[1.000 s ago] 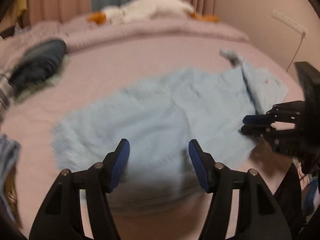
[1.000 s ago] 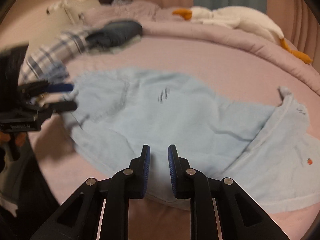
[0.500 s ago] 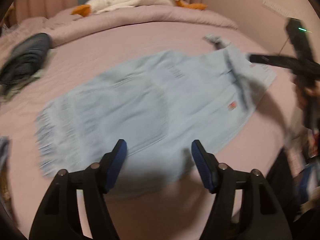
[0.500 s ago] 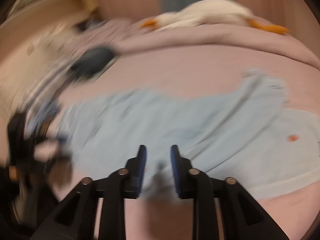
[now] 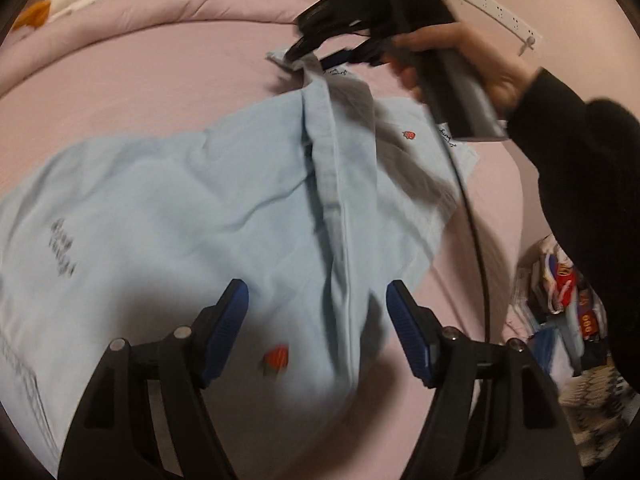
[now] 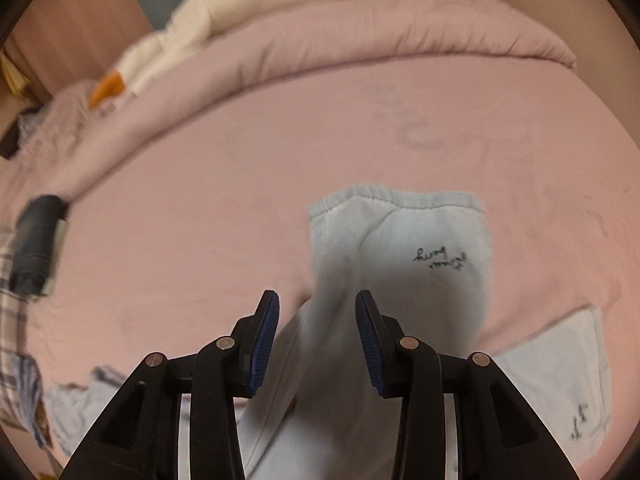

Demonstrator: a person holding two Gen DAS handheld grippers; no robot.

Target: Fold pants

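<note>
Light blue pants (image 5: 168, 208) lie spread on the pink bed sheet (image 5: 140, 80), with small red patches and dark writing. My left gripper (image 5: 316, 320) is open just above the near edge of the pants, holding nothing. My right gripper (image 5: 316, 56) shows in the left wrist view at the far leg cuff, held by a hand. In the right wrist view my right gripper (image 6: 316, 328) is open with the leg (image 6: 404, 264) between the fingers, the cuff just ahead. A second cuff (image 6: 568, 380) lies at the lower right.
A white and orange plush goose (image 6: 240, 12) lies on the rolled pink duvet (image 6: 360, 40) at the back. A dark folded garment (image 6: 36, 248) and plaid clothes (image 6: 12, 340) sit at the left. A wall power strip (image 5: 500, 12) and floor clutter (image 5: 560, 300) are to the right.
Both grippers have moved toward the leg end of the pants. The right gripper has gone from nearly shut to open and now straddles a leg near its cuff.
</note>
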